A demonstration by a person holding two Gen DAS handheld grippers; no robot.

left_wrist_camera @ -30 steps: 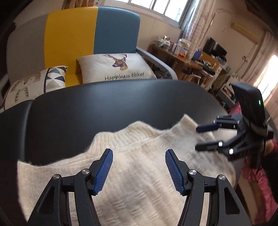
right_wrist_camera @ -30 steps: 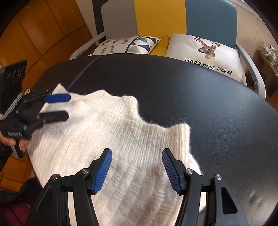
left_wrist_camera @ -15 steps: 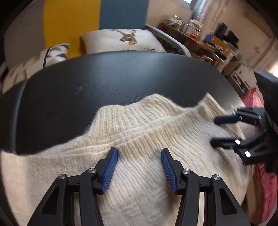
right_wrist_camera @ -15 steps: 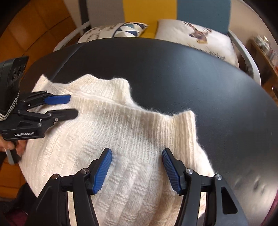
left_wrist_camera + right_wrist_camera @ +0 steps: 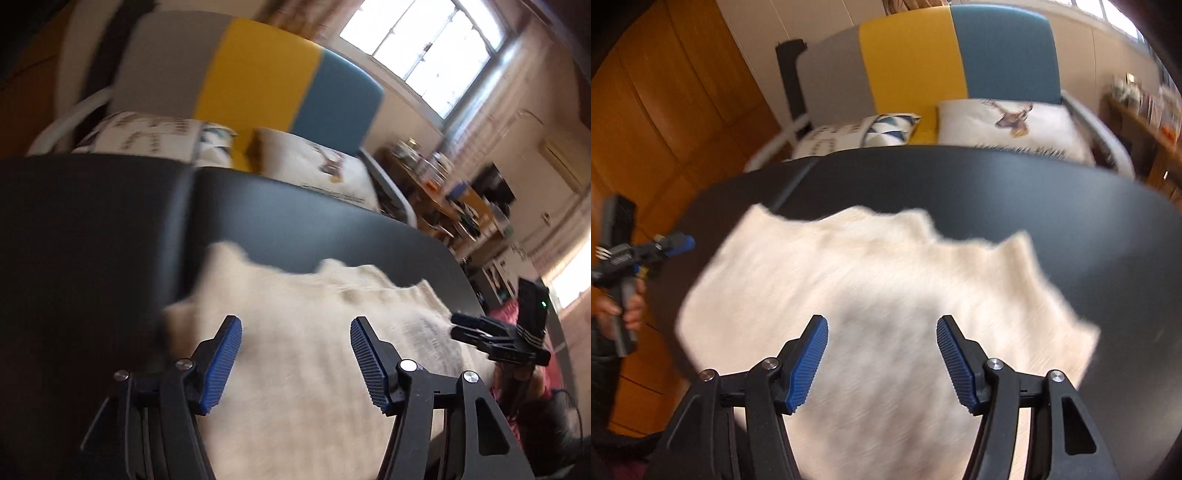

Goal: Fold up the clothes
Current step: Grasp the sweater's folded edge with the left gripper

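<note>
A cream knit sweater (image 5: 314, 332) lies spread flat on the black table (image 5: 295, 221); it also shows in the right wrist view (image 5: 868, 277). My left gripper (image 5: 295, 360) is open and empty, held above the sweater's near left part. My right gripper (image 5: 882, 356) is open and empty above the sweater's near middle. The right gripper also shows at the right edge of the left wrist view (image 5: 458, 328), and the left gripper at the left edge of the right wrist view (image 5: 679, 245). Both views are motion-blurred.
Behind the table stands a grey, yellow and blue sofa (image 5: 923, 66) with a deer cushion (image 5: 1008, 122) and a patterned cushion (image 5: 857, 133). A cluttered desk (image 5: 443, 192) is at the back right. Wooden panelling (image 5: 665, 110) is at the left.
Both grippers have lifted and pulled back from the sweater, and the views tilted up. The left gripper has shifted left toward the table's edge. Both stay open.
</note>
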